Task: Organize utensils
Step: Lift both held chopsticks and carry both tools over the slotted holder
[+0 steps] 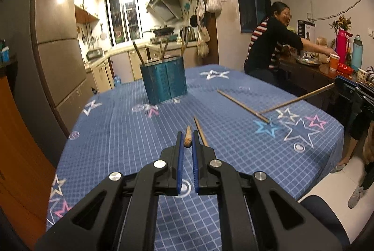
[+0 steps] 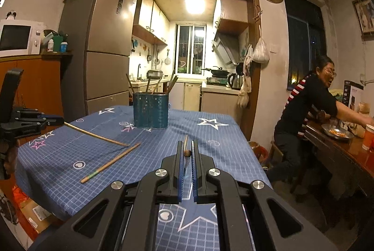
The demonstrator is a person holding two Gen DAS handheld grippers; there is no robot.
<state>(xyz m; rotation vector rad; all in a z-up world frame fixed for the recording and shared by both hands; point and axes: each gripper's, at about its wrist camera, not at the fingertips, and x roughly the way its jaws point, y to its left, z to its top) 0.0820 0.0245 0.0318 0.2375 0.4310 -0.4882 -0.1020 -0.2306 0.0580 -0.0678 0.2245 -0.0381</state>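
Chopsticks are the job here: each gripper pinches one. Left gripper [image 1: 188, 137] has its blue pads pressed tight on a wooden chopstick [image 1: 187, 139], seen end-on, tip pointing toward the teal utensil holder [image 1: 163, 81]. Right gripper [image 2: 187, 148] likewise pinches a second chopstick [image 2: 186, 146], its butt end between the pads and its thin shaft running toward the holder.

Holder stands upright on the blue star tablecloth [image 1: 116, 134], several sticks already in it. One loose chopstick [image 2: 109, 163] lies flat on the cloth, in front of the holder and to its left in the right wrist view. Another thin stick near the holder in the left wrist view [image 1: 201, 132] may be a fourth, hard to tell.

Handling guess: light, stiff, narrow, smooth wood, so likely to pivot or slip in the pads. Best taken near the thick end, as now, and kept pointing down when dropped in. Holder looks light too; a sideways knock could tip it.
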